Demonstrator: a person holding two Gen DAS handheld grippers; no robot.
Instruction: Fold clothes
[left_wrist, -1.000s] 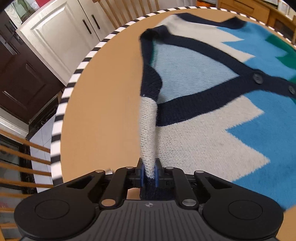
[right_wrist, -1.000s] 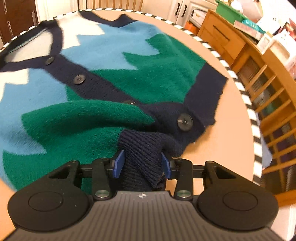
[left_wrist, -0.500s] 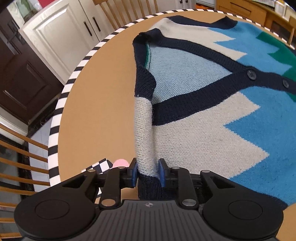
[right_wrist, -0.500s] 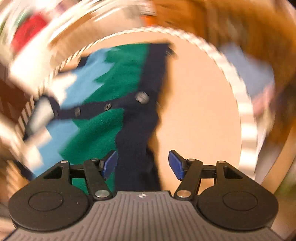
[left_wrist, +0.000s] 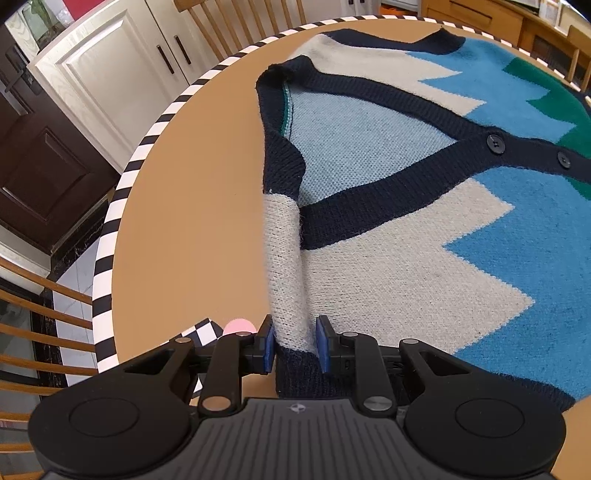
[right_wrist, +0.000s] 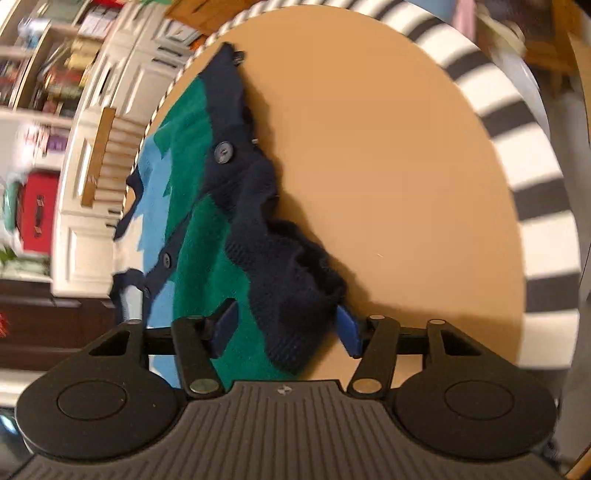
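- Gripping at the neck end: left gripper set narrow, pads pressed on either side of a raised cream fold of the cardigan, navy cuff-like edge tucked just below the pads.
- Lying flat and buttoned across the round striped-rim table, V-neck toward the left gripper, green end and navy hem band toward the right one.
- Closing now on the right: right gripper drawing in, bunched corner of the hem band between the jaws, one pad just beside the navy knit, the other apart from it over green, so no squeeze yet.
- Running long from one gripper to the other, with the button placket along that same line and farther from both sets of fingers than the near side edge.
- Sitting on that one near edge at both ends, neck and hem alike, which probably sets up a lengthwise fold: near edge carried over toward the placket.
- Depending on the right pinch landing first; otherwise a likely slack, twisted hem while the cream end lifts alone.
- Watching the rumpled hem, apt to fold in crooked.
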